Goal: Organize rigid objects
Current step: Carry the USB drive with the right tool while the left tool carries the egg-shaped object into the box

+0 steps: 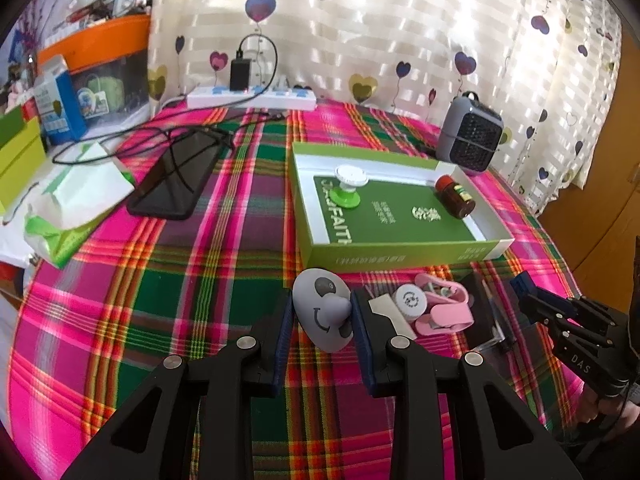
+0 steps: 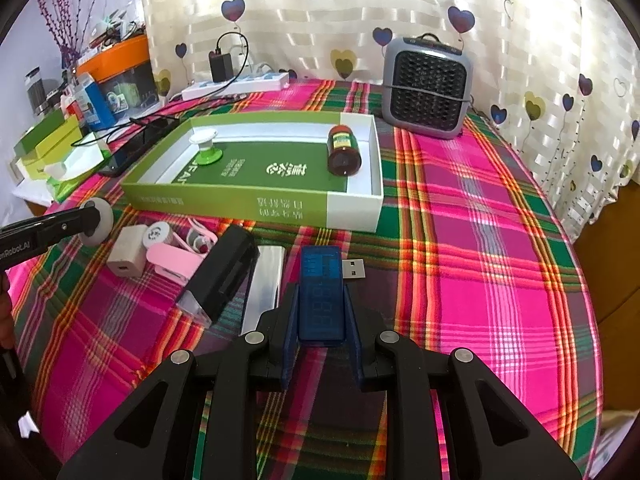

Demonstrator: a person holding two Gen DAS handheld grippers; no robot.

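While the left wrist view shows a black smartphone [image 1: 174,176] lying flat on the plaid tablecloth [image 1: 200,280] beside an opened pack of tissues [image 1: 76,204], the right wrist view gives the grey grilled desk heater [image 2: 426,88] face-on and the clutter in front of the box more plainly: a white charger cube [image 2: 126,254], a pink clip [image 2: 176,264], a black rectangular case [image 2: 222,280] and a silvery flat bar [image 2: 264,288].

The left gripper [image 1: 322,316] is clamped on a grey egg-shaped toy with a smiling face [image 1: 324,314], which sits squarely between its two blue pads. The right gripper [image 2: 322,312] is closed on a translucent blue USB tester [image 2: 322,292], whose metal plug sticks out forward past the fingertips, above the cloth.

Beyond both grippers sits a shallow green-and-white cardboard box [image 1: 400,252]. Inside it, a white-and-green suction knob [image 1: 346,188] stands at the left end, and a dark brown bottle with a red cap [image 1: 454,196] lies on its side at the right end.
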